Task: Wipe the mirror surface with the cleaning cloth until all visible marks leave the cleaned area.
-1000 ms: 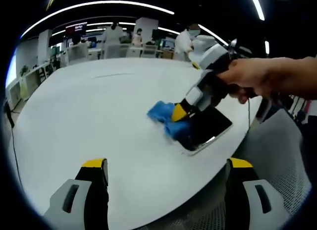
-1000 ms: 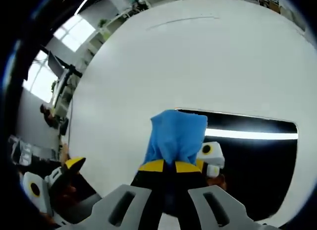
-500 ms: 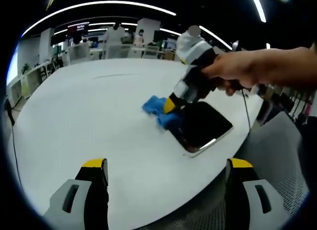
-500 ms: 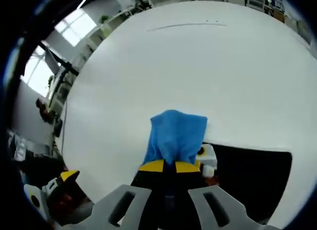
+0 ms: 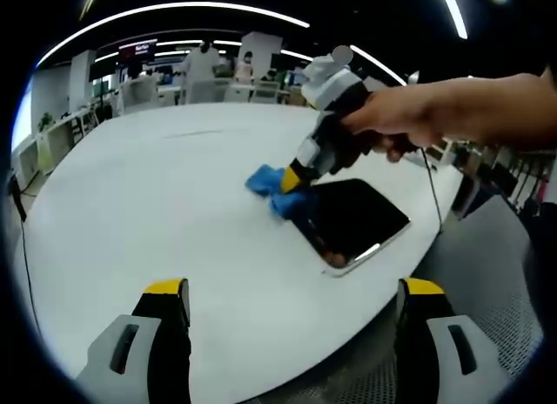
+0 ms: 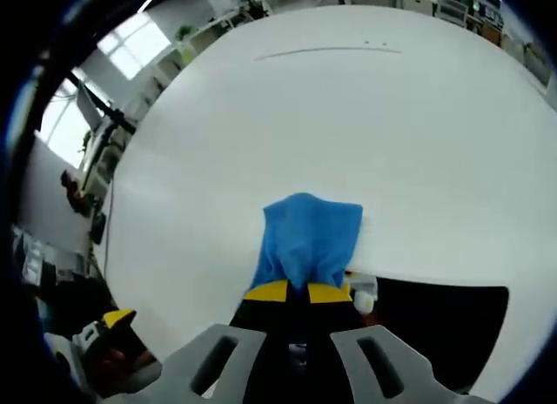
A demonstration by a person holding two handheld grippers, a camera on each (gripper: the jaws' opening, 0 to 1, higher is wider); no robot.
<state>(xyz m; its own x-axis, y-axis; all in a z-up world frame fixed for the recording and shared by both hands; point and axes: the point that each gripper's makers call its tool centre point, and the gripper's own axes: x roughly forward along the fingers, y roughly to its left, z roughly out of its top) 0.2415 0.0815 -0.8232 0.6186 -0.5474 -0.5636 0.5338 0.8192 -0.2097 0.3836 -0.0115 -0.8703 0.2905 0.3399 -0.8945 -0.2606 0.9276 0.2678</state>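
Observation:
A dark rectangular mirror (image 5: 352, 219) lies flat near the white table's right edge. My right gripper (image 5: 291, 181), held by a hand, is shut on a blue cleaning cloth (image 5: 271, 188) and presses it at the mirror's far left end. In the right gripper view the blue cleaning cloth (image 6: 308, 239) sticks out between the closed yellow-tipped right gripper (image 6: 297, 292), lying mostly on the table just past the mirror (image 6: 435, 326). My left gripper (image 5: 291, 304) stands open above the table's near edge, well short of the mirror, holding nothing.
The round white table (image 5: 148, 195) stretches wide to the left and far side. Its edge drops off to the right of the mirror onto grey floor (image 5: 487, 273). People and desks (image 5: 204, 69) stand far behind the table.
My right gripper has dragged the cloth across the mirror to its far left end, uncovering more dark glass. The left gripper has stayed put.

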